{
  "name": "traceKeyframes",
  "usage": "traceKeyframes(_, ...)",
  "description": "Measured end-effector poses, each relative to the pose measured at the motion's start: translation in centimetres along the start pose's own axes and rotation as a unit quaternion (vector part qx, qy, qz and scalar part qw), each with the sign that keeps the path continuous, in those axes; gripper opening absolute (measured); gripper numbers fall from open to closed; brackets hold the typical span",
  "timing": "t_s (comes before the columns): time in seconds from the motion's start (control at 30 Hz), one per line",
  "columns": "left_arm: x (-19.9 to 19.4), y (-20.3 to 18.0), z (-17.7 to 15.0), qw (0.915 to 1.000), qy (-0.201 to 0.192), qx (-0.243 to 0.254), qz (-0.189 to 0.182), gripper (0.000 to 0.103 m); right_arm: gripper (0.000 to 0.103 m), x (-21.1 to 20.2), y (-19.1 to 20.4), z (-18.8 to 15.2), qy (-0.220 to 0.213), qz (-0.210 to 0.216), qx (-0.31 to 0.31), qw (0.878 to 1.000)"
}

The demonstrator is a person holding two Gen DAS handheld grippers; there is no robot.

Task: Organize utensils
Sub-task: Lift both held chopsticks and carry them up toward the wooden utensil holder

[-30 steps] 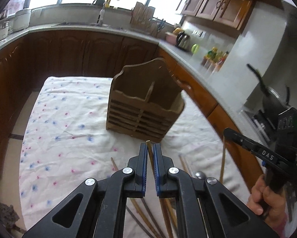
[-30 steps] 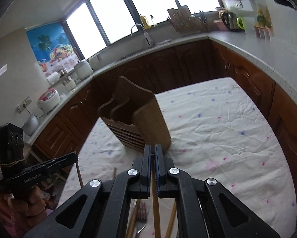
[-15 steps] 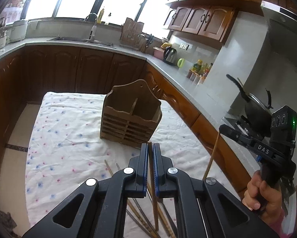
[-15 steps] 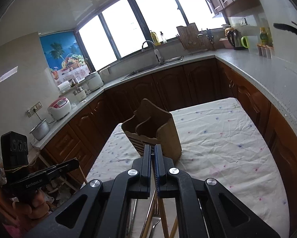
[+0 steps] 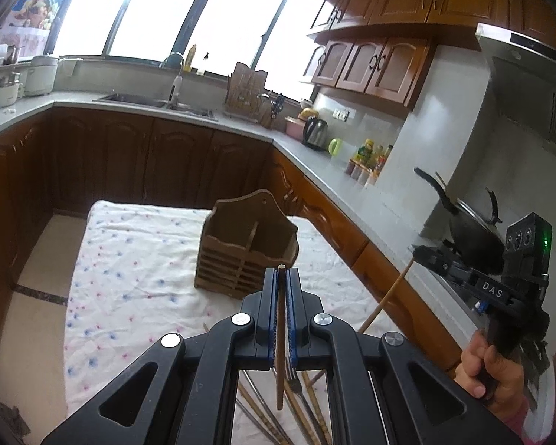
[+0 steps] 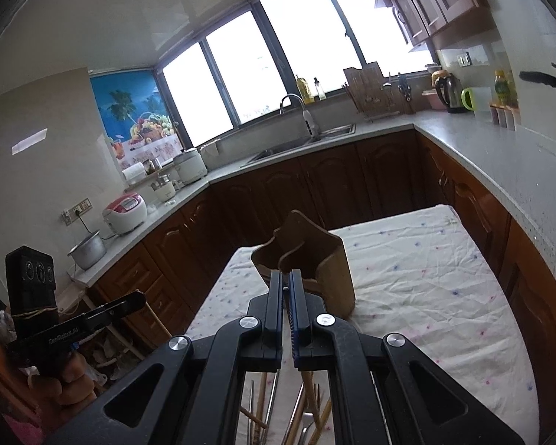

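Kitchen desk [image 5: 129,259]: wooden caddy [image 5: 246,256] empty, utensils unsorted; left tongs [image 5: 281,278] clamp one chopstick [image 5: 279,352], right tongs [image 6: 286,289] clamp another [image 5: 387,296].

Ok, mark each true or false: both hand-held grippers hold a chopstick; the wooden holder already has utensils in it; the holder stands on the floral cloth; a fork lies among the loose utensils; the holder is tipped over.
1. True: the left hand-held gripper is shut on a chopstick, the right hand-held gripper on a lighter chopstick.
2. False: the wooden holder shows empty compartments.
3. True: it stands on the floral cloth.
4. True: a fork lies there.
5. False: the holder is upright.
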State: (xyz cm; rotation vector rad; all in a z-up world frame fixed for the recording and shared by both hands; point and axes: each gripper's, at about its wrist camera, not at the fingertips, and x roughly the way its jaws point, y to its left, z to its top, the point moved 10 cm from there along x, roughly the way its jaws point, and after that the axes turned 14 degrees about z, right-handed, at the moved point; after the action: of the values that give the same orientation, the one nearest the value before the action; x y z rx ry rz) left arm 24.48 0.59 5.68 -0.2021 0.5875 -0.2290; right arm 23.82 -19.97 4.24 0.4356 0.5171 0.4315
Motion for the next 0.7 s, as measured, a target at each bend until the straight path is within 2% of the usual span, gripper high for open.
traceKeyframes(0.7, 0.5, 1.1, 4.5, 0.9976, -0.066, -0.005, 0.022, 0.002, 0.003, 1.1, 0.8, 4.8, -0.042, 0.010, -0.032, 0.999)
